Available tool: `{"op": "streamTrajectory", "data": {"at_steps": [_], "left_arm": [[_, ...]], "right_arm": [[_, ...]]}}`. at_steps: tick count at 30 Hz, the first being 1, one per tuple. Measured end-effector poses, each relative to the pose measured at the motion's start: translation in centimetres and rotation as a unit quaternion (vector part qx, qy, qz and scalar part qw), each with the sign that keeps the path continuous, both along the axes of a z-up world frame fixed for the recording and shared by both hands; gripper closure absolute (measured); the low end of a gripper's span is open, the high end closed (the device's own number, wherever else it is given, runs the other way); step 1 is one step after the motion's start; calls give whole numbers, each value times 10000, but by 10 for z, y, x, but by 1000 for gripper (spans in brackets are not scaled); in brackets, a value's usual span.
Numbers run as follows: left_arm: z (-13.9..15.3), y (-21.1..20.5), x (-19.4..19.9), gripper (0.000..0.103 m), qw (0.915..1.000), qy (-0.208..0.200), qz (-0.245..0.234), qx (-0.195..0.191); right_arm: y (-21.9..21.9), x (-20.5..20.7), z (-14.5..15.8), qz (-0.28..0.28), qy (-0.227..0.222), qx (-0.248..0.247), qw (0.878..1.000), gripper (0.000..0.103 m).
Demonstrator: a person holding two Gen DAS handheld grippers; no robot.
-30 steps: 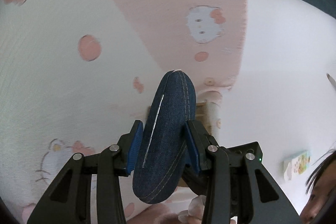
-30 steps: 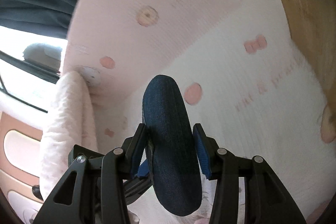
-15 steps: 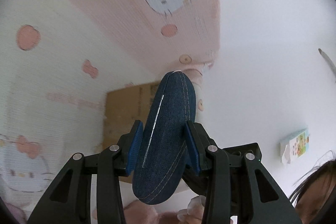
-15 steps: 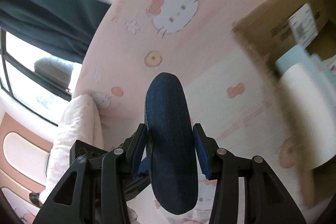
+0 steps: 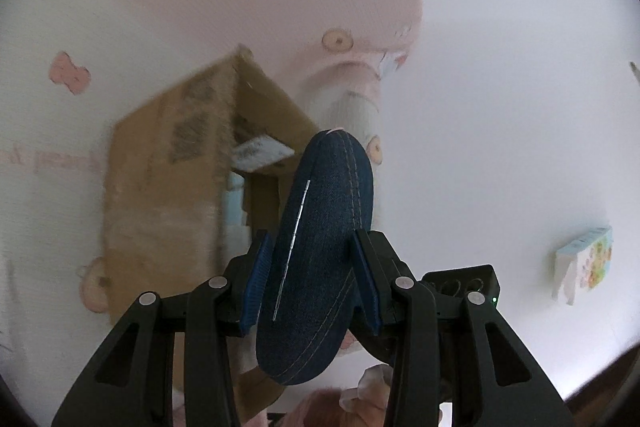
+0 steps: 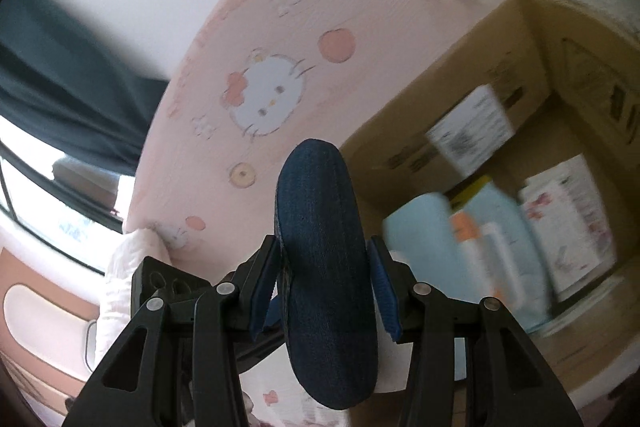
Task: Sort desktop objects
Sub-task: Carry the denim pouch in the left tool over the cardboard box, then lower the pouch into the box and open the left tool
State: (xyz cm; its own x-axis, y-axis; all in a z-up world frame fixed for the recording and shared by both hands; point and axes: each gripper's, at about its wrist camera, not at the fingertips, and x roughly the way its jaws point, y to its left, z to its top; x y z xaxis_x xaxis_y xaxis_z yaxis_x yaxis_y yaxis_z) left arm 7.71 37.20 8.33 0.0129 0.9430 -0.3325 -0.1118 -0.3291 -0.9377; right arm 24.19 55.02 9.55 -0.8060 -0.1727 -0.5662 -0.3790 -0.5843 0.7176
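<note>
1. The left gripper (image 5: 314, 281) has its blue pads pressed on both flanks of a dark denim case (image 5: 320, 267), and its jaws are closing a little on it. The case juts out toward 12 o'clock, stitching and a thin metal zip line showing on its side.
2. The right gripper (image 6: 324, 289) is clamped on the same kind of denim case (image 6: 326, 267), both pads squeezing its sides; the case's rounded end points toward 12 o'clock.
3. In the left wrist view, an open cardboard box (image 5: 160, 195) lies at 10 o'clock of the case, its near corner edge upright and blurred. The box wall carries dark printing, too smeared to read, and a white label (image 5: 260, 153) sits inside, unreadable.
4. At 3 o'clock, well apart, a small colourful packet (image 5: 584, 263) lies on open white surface; this side has free room.
5. In the right wrist view, the box (image 6: 460, 87) opens at 2 o'clock of the case. Inside are a pale blue roll (image 6: 420, 231), a white label (image 6: 472, 131) and a white printed pack (image 6: 568, 219); the print is blurred.
6. A pink cartoon-cat cloth (image 6: 280, 47) covers the surface from 10 to 12 o'clock. Faint pink writing on the cloth at the left edge of the left wrist view cannot be read.
7. A dark curtain (image 6: 60, 87) and window frame close off 9 o'clock.
</note>
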Motion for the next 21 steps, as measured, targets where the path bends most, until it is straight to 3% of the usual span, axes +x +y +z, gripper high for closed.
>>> {"op": "streamTrajectory", "data": {"at_steps": [5,7,8,11,21], "left_arm": [[8,40,5,62,9990,232,-197,-320],[16,51,9,62,9970,532,-188,-533],[14,58,9,62,9971,525,-217,-508],[3,71,11,62,9988,-46,-229,-442],[-16,119,24,62,9963,-114,-566,-629]], "right_arm": [[31,9,5,3,-196,225,9996,61],[38,8,5,83,-271,276,9992,61],[44,9,4,81,-287,239,9993,61],[63,17,0,-34,-399,67,9992,61],[100,43,-9,-241,-548,83,9982,62]]}}
